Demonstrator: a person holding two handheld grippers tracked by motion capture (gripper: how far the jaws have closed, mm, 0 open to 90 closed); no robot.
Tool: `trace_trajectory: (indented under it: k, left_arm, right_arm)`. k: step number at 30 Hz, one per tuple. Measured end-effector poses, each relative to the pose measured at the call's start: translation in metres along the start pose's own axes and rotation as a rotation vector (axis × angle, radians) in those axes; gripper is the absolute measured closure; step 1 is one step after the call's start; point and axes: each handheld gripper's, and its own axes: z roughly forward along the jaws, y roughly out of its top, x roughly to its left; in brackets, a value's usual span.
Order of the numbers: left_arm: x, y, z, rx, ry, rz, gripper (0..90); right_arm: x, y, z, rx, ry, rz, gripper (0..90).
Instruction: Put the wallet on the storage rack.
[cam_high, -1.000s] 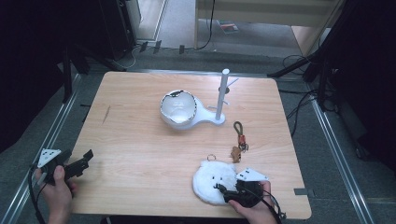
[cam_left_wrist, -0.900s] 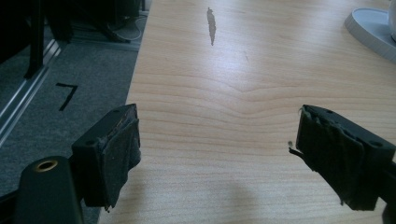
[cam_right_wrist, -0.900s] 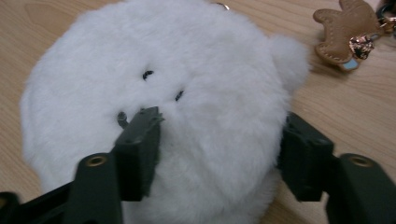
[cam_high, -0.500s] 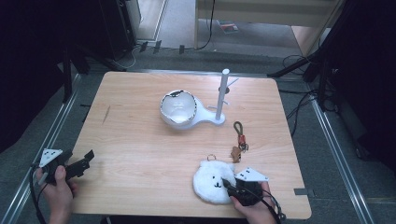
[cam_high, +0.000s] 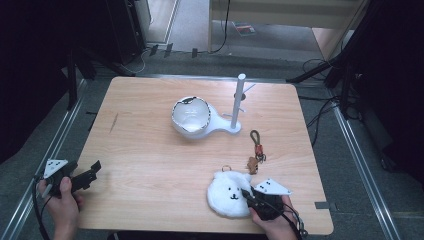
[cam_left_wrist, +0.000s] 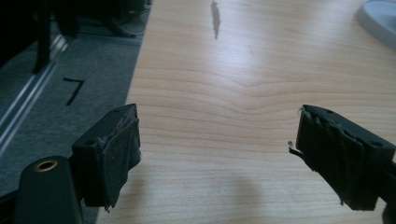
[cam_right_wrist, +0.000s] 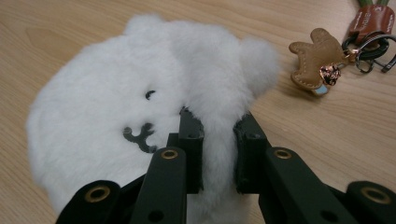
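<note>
Currently the right claw (cam_right_wrist: 218, 154), having just been closing, pinches a fold of the white plush bear keychain (cam_right_wrist: 140, 107) at the surface's (cam_high: 150, 150) near right edge. Grasp step; next, lift. Left claw (cam_left_wrist: 219, 158) gapes, empty.

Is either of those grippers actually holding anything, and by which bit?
The right gripper pinches the white plush bear by a fold of fur beside its face. The left gripper holds nothing.
</note>
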Motion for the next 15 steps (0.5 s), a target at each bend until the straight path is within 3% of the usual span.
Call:
trace_trajectory:
  k: [2, 6, 7, 8, 10, 15]
  left_arm:
    - [-0.002, 0.000, 0.001, 0.006, 0.037, 0.006, 14.6]
    - [-0.010, -0.001, 0.001, -0.002, 0.093, 0.058, 14.6]
    - [-0.013, -0.001, 0.000, -0.016, 0.110, 0.047, 14.6]
    - [-0.013, -0.001, 0.000, -0.016, 0.110, 0.047, 14.6]
    - [-0.014, -0.002, -0.003, -0.055, 0.072, 0.017, 14.4]
    - [-0.016, -0.001, -0.004, -0.063, 0.064, 0.027, 14.4]
  right_arm:
    - [0.000, 0.003, -0.003, -0.008, 0.016, 0.024, 77.6]
    - [-0.001, 0.009, -0.008, -0.017, 0.033, 0.050, 77.7]
    - [-0.001, 0.012, -0.010, -0.021, 0.044, 0.061, 77.7]
    - [0.000, 0.013, -0.011, -0.025, 0.048, 0.064, 77.7]
    - [0.001, 0.019, -0.014, -0.036, 0.059, 0.077, 77.7]
    - [0.005, 0.031, -0.021, -0.066, 0.061, 0.101, 77.6]
